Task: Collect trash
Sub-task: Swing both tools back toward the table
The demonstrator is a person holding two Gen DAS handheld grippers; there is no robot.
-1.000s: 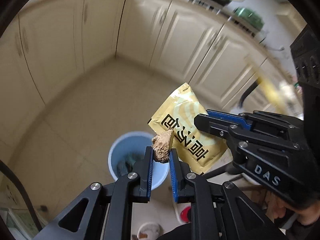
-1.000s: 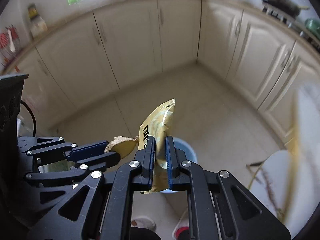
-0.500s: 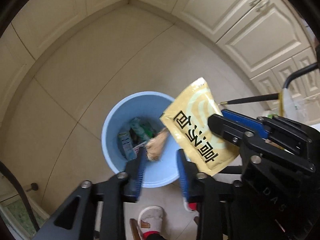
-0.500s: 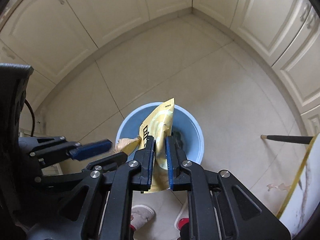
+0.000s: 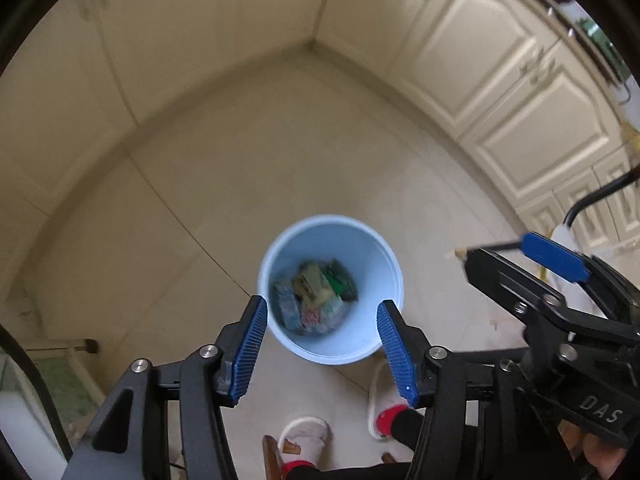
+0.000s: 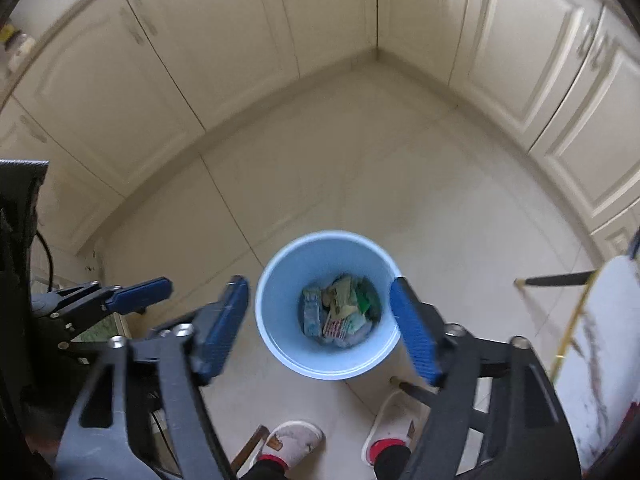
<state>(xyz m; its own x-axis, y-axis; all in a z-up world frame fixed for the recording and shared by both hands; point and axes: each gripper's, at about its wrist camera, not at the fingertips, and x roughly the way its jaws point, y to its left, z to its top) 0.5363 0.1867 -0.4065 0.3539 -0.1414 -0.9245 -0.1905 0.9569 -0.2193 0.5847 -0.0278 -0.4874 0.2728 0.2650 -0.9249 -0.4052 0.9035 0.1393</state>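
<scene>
While both tools hang over the floor, pointing down:
Left tool [image 5: 322, 344]: jaws apart, just opened, empty.
Right tool [image 6: 322, 324]: jaws apart, just opened, empty.
Trash [image 6: 340, 312]: inside blue bin [image 6: 280, 354], below both tools, untouched.

Left gripper [image 5: 322, 344], right gripper [image 6: 320, 320]: jaws just opening, empty

trash [image 5: 314, 298] in bin [image 5: 384, 264] blurred, items indistinct, slippers [image 6: 292, 442] partly cut off
</scene>
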